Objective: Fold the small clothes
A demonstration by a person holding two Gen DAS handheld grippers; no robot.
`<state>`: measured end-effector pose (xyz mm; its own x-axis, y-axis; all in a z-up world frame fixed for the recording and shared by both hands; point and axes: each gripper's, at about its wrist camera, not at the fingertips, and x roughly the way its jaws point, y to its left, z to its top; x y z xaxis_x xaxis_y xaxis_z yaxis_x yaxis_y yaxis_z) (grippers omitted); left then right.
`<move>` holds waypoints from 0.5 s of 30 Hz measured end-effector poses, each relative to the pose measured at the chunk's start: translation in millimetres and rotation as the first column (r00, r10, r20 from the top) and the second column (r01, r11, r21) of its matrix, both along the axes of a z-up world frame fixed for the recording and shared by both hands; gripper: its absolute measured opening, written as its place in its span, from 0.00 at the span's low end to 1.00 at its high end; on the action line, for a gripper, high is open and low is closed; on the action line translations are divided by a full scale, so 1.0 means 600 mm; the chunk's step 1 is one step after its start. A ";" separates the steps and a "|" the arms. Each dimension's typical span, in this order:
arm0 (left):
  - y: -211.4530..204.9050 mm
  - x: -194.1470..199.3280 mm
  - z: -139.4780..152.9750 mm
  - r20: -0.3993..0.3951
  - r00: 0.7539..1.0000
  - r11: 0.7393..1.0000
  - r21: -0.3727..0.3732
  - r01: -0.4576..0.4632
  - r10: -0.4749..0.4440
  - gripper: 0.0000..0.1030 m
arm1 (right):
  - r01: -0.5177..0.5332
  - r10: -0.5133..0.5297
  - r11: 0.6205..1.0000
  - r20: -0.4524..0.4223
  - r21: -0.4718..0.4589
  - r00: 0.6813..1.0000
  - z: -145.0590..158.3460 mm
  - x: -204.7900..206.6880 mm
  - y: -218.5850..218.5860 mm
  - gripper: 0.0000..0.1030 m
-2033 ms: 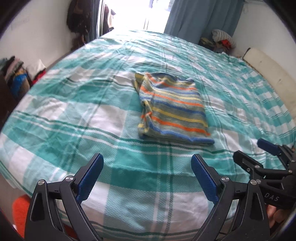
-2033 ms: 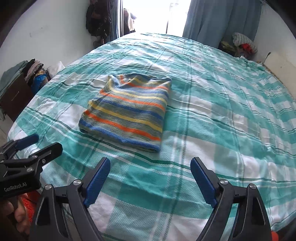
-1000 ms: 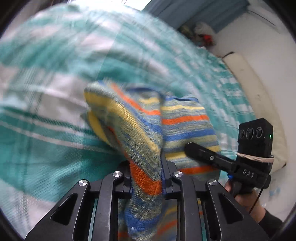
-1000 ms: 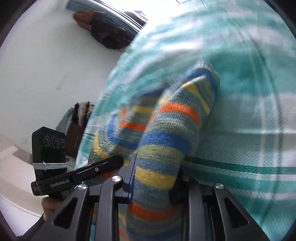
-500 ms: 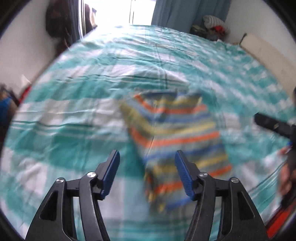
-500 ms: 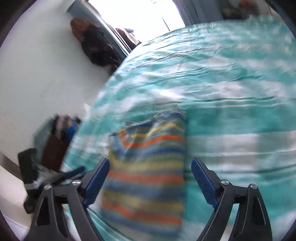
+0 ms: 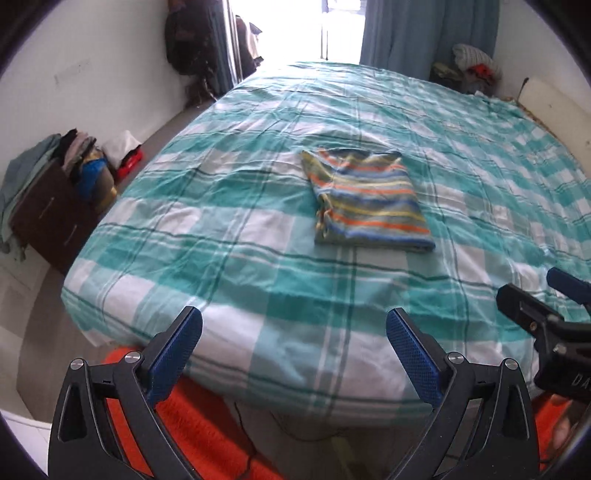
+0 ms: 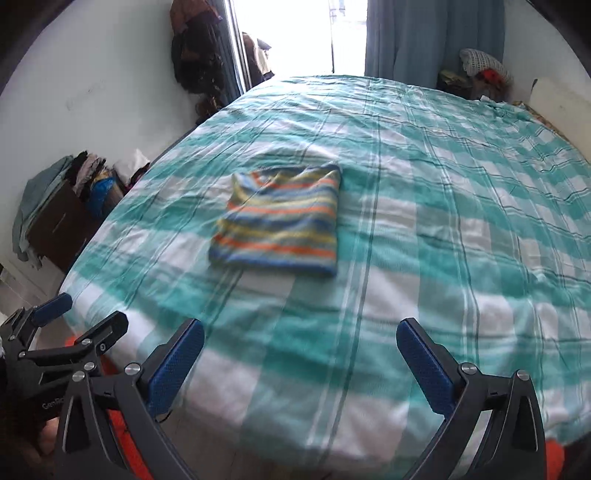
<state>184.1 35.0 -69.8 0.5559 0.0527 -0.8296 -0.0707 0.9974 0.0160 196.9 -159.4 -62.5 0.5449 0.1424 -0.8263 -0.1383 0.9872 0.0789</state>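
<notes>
A small striped knit garment (image 7: 367, 201) in blue, orange, yellow and grey lies folded into a flat rectangle on the teal and white checked bed (image 7: 236, 236). It also shows in the right wrist view (image 8: 280, 223). My left gripper (image 7: 295, 354) is open and empty, held back past the bed's near edge. My right gripper (image 8: 301, 363) is open and empty too, well short of the garment. The right gripper shows at the right edge of the left wrist view (image 7: 543, 317). The left gripper shows at the lower left of the right wrist view (image 8: 74, 328).
A dark cabinet piled with clothes (image 7: 48, 192) stands left of the bed. Orange fabric (image 7: 207, 435) lies below the bed's near edge. A bright doorway and blue curtain (image 7: 402, 29) are at the far end, with more clothes (image 7: 472, 62) in the far right corner.
One second ago both grippers were shut on the striped garment and held it up. They let go, opened and pulled back past the bed's near edge. The garment now lies folded.
</notes>
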 end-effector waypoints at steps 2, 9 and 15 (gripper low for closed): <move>-0.001 -0.007 0.009 0.011 1.000 1.000 0.016 0.009 -0.009 0.97 | -0.016 0.016 1.000 0.005 -0.020 1.000 0.010 -0.014 0.010 1.00; -0.004 -0.021 0.028 0.036 0.999 0.999 0.045 0.002 -0.003 0.97 | -0.016 0.020 0.997 0.063 -0.071 0.998 0.042 -0.030 0.029 1.00; -0.006 -0.024 0.038 0.051 0.999 1.000 0.021 -0.009 0.008 0.97 | -0.012 0.019 0.997 0.086 -0.076 0.996 0.056 -0.035 0.030 1.00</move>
